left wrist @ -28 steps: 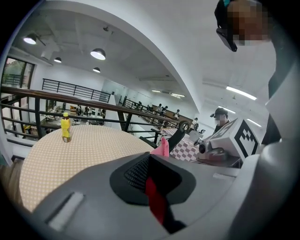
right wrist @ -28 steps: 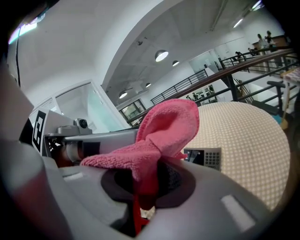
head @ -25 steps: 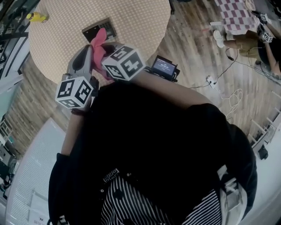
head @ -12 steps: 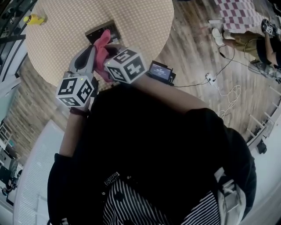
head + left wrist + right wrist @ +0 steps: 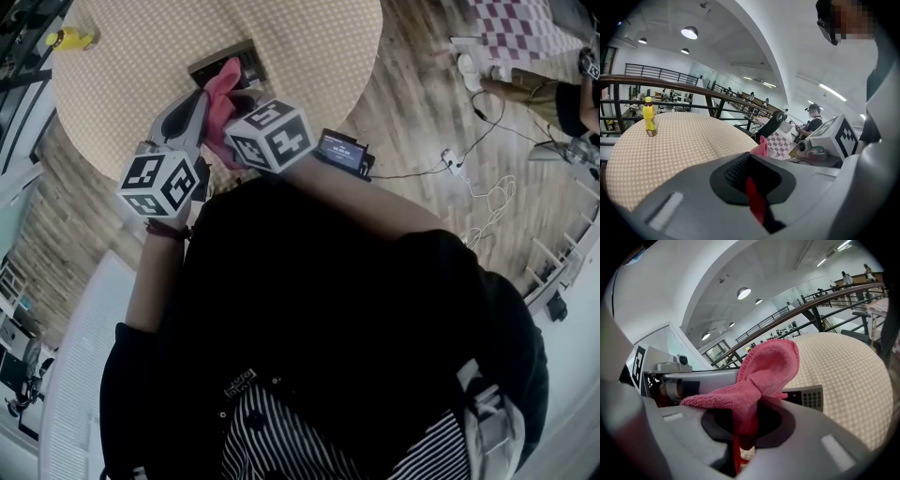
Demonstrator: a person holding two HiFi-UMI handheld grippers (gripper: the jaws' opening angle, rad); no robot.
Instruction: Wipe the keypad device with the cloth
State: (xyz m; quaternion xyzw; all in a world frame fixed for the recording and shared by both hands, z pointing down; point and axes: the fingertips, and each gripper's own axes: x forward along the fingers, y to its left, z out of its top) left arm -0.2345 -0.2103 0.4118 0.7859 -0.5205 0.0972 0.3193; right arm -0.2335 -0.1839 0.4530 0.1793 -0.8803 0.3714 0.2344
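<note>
**Pink cloth gripped just short of the keypad device**

The only container in sight was a yellow bottle (image 5: 67, 39). It stood upright at the far left edge of the round table (image 5: 309, 56), and its contents could not be made out. The table wore a beige covering with a fine pattern of pale dots.

The cloth (image 5: 764, 376) was pink, with a nubbly, towel-like knit. It was bunched into a soft knot that rose above the jaws and flopped to the left. The right gripper (image 5: 747, 427) was clenched on it, with the lower fold pinched down in the dark recess between its smooth grey jaws.

The keypad device (image 5: 806, 397) was a flat, dark rectangle with a grid of small buttons. It lay on the table just beyond the cloth, to the far right of it. In the head view the cloth overlapped its near edge, but whether the two touched could not be told.

The left gripper (image 5: 752, 176) had its jaws closed together with nothing between them. It sat just left of the right gripper, over the near edge of the table, and a tip of the cloth showed past its jaws.
</note>
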